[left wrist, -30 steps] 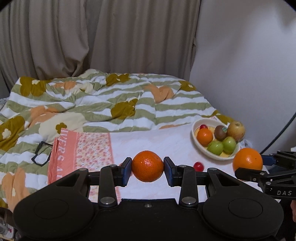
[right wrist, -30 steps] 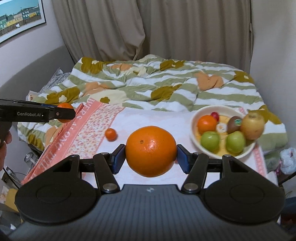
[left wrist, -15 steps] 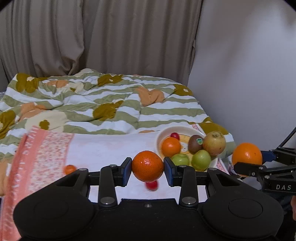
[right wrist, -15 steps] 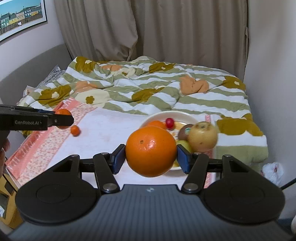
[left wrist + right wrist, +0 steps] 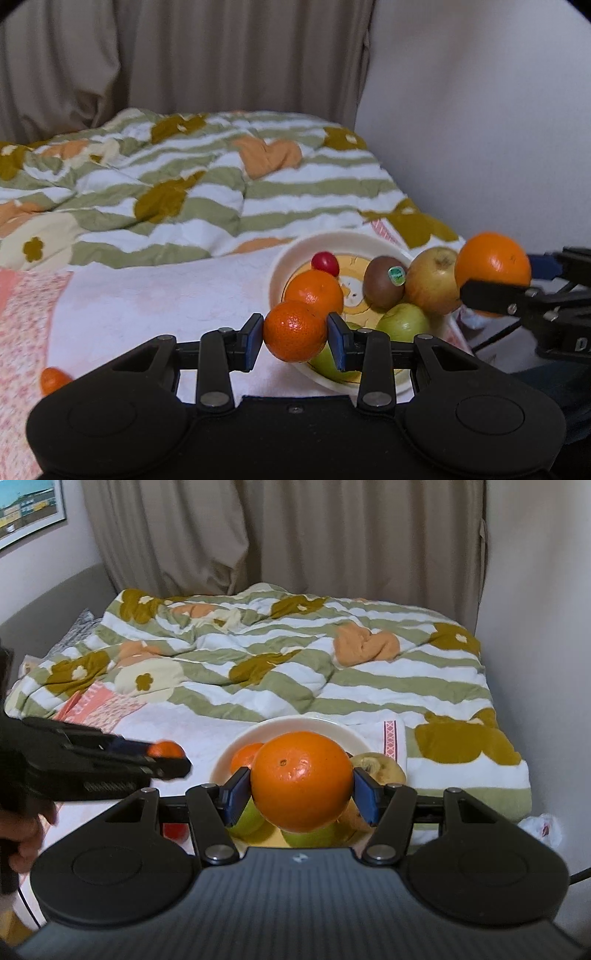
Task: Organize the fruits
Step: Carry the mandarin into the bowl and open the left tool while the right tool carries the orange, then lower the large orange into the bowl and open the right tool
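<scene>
My left gripper is shut on a small mandarin, held just above the near rim of the white fruit bowl. My right gripper is shut on a large orange that hangs over the same bowl. The bowl holds an orange, a cherry tomato, a kiwi, a yellowish apple and green apples. In the left wrist view the right gripper shows at the right with its orange. The left gripper shows at the left of the right wrist view.
The bowl rests on a white cloth on a bed with a striped flowered quilt. A loose mandarin lies on the pink patterned cloth at the left. A red fruit lies beside the bowl. A wall stands close on the right.
Both grippers have moved toward the bowl with their fruit still held; the bowl is now close under both. The loose mandarin and red fruit have slid toward the left and lower edge of view.
</scene>
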A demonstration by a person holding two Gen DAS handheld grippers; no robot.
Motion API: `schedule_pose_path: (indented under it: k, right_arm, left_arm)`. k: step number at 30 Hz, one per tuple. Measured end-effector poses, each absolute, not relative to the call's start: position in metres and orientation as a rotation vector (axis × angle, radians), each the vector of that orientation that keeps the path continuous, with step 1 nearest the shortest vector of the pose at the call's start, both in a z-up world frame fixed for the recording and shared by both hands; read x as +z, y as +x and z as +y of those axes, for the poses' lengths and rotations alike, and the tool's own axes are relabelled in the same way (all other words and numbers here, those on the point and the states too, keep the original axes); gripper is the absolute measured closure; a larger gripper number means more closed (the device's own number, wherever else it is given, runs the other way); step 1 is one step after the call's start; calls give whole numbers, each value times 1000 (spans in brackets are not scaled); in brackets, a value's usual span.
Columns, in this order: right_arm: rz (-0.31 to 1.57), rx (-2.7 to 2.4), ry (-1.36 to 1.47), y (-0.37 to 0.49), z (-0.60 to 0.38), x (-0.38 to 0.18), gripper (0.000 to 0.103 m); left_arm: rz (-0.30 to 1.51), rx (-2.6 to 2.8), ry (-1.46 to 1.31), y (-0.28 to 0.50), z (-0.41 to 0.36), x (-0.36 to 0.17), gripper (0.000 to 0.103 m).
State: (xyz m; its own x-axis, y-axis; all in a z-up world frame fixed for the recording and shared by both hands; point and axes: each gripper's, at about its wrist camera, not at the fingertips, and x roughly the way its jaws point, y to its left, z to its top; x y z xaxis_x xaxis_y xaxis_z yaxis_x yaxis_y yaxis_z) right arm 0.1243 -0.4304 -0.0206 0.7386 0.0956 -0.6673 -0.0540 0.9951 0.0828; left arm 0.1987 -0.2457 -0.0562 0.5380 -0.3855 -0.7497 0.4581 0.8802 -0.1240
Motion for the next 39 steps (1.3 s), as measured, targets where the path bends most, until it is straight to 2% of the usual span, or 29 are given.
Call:
schedule_pose_path:
  k: [9,10,11,12,13,14,21,24,37,39]
  right_arm:
    - [777,53,99,155,-426,-40,29]
    - [779,51,103,157,-426,-41,29]
    - [781,49,106,159,-426,-42,29]
    - [783,46,108,160,-426,-43,29]
    - [783,45,110,162,-426,-43,29]
    - [784,45,112,163,-426,-44,29]
    - [800,63,108,173,-420,-51,29]
    - [808,65,65,178,-412,-61,29]
    - [833,76,-55,195,-391,-93,28]
    - [821,68,-76,193,-388,-93,23]
  left_arm:
    - [929,-565,125,231,-257,-84,62]
    - [931,-570,132,232,-257,-85,56]
    - [926,-575,136,233,-257,-85,41]
    - [917,-577,136,232,-256,-84,31]
    - [903,-576,137,232,-254,-82,17]
    - [890,-575,139,230,-253,-80,13]
    - [869,-514,148,224,-232,-71,13]
    - [829,-477,157,216,-221,-63,8]
    - [792,-355,132,196,-181,-50,7]
    - [790,-341,127,191,-177,-49,7]
